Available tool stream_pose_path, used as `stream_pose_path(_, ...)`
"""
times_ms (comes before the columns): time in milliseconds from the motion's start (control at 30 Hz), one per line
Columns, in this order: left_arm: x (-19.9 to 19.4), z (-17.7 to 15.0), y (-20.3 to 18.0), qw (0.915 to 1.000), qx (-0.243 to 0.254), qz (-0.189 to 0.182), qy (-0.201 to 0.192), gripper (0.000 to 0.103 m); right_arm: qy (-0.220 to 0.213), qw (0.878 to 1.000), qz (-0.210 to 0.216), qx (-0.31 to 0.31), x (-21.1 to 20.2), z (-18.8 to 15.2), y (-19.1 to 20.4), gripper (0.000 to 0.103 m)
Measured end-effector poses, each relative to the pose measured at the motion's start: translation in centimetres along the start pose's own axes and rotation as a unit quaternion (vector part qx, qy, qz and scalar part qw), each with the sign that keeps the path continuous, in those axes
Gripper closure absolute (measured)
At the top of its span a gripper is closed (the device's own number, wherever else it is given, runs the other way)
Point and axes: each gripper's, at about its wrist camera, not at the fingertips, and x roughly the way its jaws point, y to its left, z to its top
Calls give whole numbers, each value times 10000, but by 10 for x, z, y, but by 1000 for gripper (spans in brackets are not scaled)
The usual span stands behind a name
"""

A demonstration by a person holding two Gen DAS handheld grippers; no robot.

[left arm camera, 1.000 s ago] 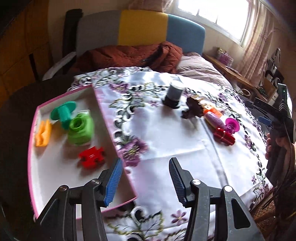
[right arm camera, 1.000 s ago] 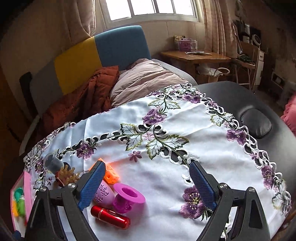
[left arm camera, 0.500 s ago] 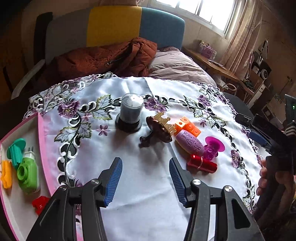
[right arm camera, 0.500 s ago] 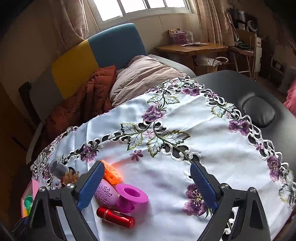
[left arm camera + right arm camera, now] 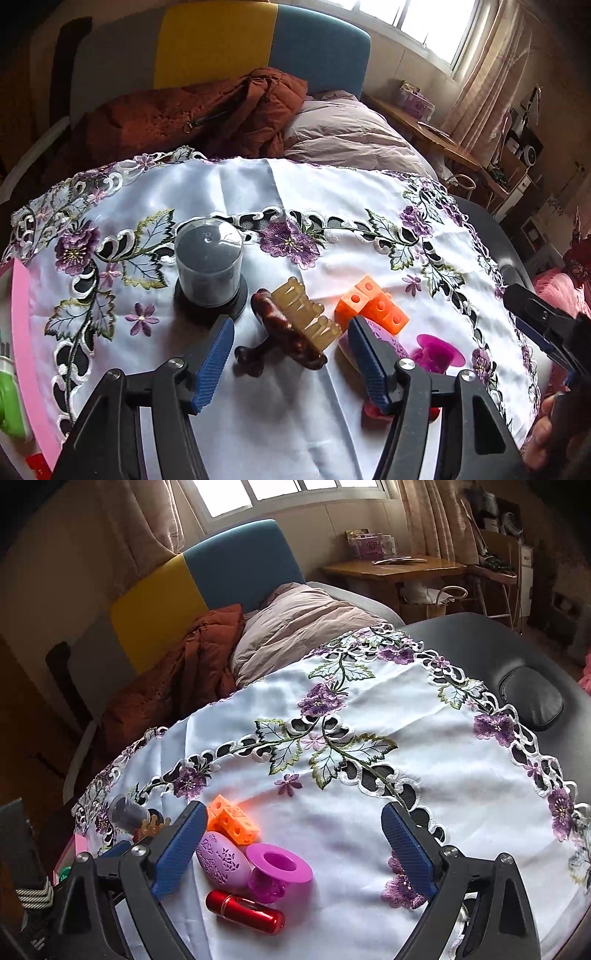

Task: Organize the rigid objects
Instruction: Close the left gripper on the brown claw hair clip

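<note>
A brown wooden comb (image 5: 295, 325) with amber teeth lies on the white embroidered cloth, between the tips of my left gripper (image 5: 291, 356). The jaws are opening and the pads do not touch it. Beside it are a dark cylinder with a clear cap (image 5: 208, 266), an orange block (image 5: 373, 302) and a magenta flanged cup (image 5: 437, 354). My right gripper (image 5: 293, 849) hangs open over the cloth. The purple egg (image 5: 221, 860), the magenta cup (image 5: 279, 867) and a red tube (image 5: 245, 915) lie by its left finger, untouched.
A pink-rimmed tray (image 5: 22, 332) with a green toy (image 5: 9, 402) sits at the far left. Behind the table are a rust jacket (image 5: 207, 114), a pillow and a colour-block headboard. The cloth's right half (image 5: 424, 738) carries nothing. A hand (image 5: 543, 435) holds the right gripper.
My left gripper has swung right from the tray's edge to the comb, and its jaws have spread wider. The right gripper has stayed where it was, tilting slightly.
</note>
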Motion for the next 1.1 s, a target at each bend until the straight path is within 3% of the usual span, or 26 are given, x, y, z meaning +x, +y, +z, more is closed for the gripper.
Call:
stream_pose_path(133,25,0,-2,9997,-47,-38,227,38,63,10000,29,61,3,0,-2,7)
stream_pose_path(167,28,-1,-1,9996,-94,-134,220,47,73,9999,27,70,4,0,-3,7)
stream_pose_path(333,23,-10,3,9994,52,-306,141,48,126,9999,8,81,7,1,-5,7)
stream_pose_path(567,-7,-36,16,9996,56,-189,226,48,134,9998,-79,158,8,1,-10,7)
stream_pose_path(833,-60,-81,16,9992,392,-107,55,48,188,9996,-42,200,9,0,-13,7)
stream_pose_path(1100,-99,-114,26,9992,364,-147,-88,48,120,9976,280,-620,6,-9,20,7)
